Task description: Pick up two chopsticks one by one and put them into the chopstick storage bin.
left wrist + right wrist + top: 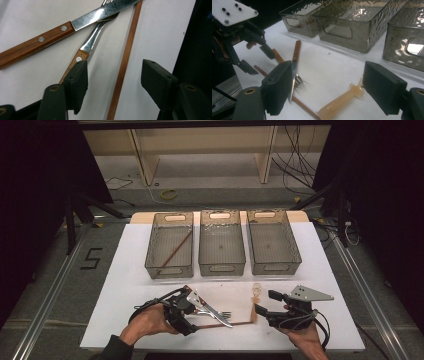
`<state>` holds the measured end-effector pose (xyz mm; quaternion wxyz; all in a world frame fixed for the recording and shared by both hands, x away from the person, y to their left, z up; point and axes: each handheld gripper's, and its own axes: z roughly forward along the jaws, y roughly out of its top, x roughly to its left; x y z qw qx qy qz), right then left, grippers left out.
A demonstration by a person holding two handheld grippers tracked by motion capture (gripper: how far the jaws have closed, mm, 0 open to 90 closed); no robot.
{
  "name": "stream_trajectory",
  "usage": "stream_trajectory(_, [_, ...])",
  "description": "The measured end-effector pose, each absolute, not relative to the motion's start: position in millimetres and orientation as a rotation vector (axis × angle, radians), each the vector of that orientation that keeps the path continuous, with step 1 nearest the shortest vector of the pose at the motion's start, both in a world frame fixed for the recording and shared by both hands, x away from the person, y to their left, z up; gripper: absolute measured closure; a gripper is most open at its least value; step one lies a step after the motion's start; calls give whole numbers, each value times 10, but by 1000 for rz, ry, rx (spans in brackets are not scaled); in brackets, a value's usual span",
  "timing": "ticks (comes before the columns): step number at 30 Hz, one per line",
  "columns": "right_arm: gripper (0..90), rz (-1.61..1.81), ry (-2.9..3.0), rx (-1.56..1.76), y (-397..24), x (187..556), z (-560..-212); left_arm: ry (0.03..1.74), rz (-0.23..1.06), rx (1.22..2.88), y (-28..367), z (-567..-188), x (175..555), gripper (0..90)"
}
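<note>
Lower centre of high view: two grippers, left gripper [192, 307] fingers [77, 85] open, straddling one chopstick [125, 62], fork [85, 50] handle at one fingertip, one knife [50, 35] crossing it, right gripper [265, 302] fingers open beside one amber spoon [342, 101], three bins [221, 245] upper centre of white table [325, 270].

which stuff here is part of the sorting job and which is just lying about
In the job: fork, knife, chopstick, amber spoon, three bins, left gripper.
Lying about: yellow tape roll, floor cables.
</note>
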<state>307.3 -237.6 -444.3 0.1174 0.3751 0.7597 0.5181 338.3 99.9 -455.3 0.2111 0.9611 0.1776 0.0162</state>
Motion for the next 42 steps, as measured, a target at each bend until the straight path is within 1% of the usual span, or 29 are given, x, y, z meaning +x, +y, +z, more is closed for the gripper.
stream_trajectory(5, [251,1516,2225,1097,-2374,3072,-4442,469,48,2691,971,-4564,3354,421])
stream_trajectory(12, [251,1517,2227,1097,-2373,3073,-4442,431,34,2716,944,-4579,3328,511])
stream_trajectory(18, [252,1517,2227,1096,-2372,3077,-4444,392,33,2756,909,-4623,3333,568])
stream_trajectory(20, [252,1518,2228,1098,-2371,3076,-4444,386,30,2769,893,-4639,3326,607])
stream_trajectory(29, [252,1516,2231,1096,-2368,3079,-4446,357,48,2816,841,-4684,3317,675])
stream_trajectory(42, [254,1513,2237,1093,-2362,3082,-4449,274,43,2841,799,-4686,3279,805])
